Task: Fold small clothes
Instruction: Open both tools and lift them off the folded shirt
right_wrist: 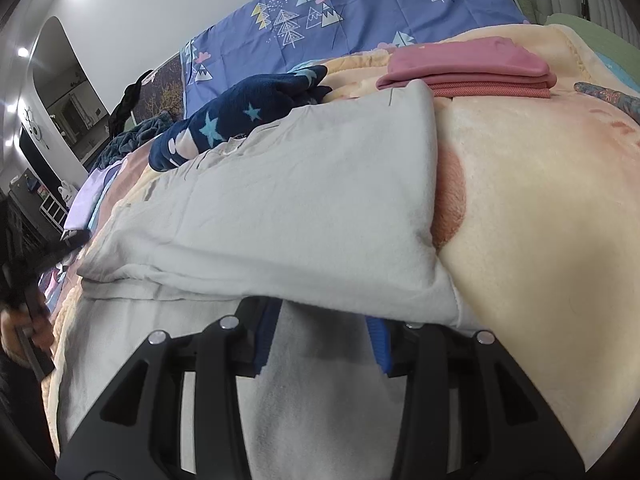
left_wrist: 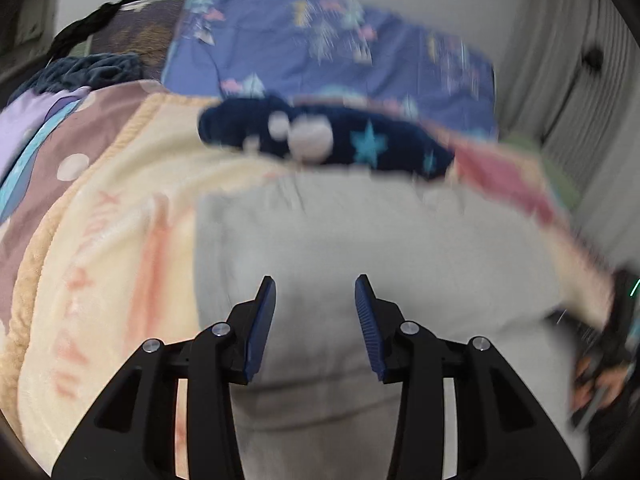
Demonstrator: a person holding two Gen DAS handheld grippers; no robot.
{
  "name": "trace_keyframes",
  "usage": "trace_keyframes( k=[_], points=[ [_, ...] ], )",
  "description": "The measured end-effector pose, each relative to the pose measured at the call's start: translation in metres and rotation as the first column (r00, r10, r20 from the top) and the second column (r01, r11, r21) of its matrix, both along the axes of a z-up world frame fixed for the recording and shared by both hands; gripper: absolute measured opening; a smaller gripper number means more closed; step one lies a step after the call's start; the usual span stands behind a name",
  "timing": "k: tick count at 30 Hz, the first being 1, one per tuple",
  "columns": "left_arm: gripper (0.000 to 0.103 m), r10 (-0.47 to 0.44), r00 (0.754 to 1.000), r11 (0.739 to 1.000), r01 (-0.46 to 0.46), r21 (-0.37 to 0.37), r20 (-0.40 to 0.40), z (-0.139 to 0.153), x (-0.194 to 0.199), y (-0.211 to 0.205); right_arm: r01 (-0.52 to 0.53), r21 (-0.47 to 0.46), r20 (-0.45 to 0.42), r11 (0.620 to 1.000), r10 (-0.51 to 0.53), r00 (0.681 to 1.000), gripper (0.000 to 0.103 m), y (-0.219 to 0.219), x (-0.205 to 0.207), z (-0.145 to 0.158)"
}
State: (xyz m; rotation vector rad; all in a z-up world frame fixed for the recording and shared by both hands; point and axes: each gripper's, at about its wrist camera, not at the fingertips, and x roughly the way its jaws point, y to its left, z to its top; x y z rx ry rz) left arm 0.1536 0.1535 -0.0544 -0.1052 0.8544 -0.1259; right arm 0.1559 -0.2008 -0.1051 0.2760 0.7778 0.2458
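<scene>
1. Folding a soft pale grey cloth garment on a fluffy cream blanket spread over the bed.
2. Lying flat, with one grey layer already turned over another and the fold edge hanging near the right claw.
3. Poking under that folded edge with the right claw; tips hidden by cloth, so cannot tell if clamped or loose.
4. Hovering over the grey garment with the left claw, blue pads apart, nothing between them, touching nothing.
5. Needing next, most likely: grabbing the free edge with the left claw, then lifting both sides across for another fold.
6. Sitting behind: a dark navy fuzzy piece with blue stars, and a neat stack of folded pink clothes.
</scene>
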Motion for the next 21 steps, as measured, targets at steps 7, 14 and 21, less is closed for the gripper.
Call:
trace_keyframes(
  k=[7,14,21],
  points=[
    [0.05,-0.012,1.0,0.994,0.011,0.107,0.008,-0.018,-0.016,-0.018,0.215,0.171,-0.069,0.962,-0.206,0.976,0.0,-0.053,-0.012,-0.008],
    [0.059,-0.038,0.999,0.996,0.036,0.078,0.024,-0.02,-0.026,-0.02,0.203,0.099,-0.082,0.974,-0.195,0.977,0.0,-0.046,-0.023,0.0],
    [0.059,-0.128,0.99,0.989,0.132,-0.066,0.064,0.001,-0.029,-0.04,0.057,0.103,-0.018,0.993,-0.055,0.998,0.019,-0.017,-0.032,0.031]
  ],
)
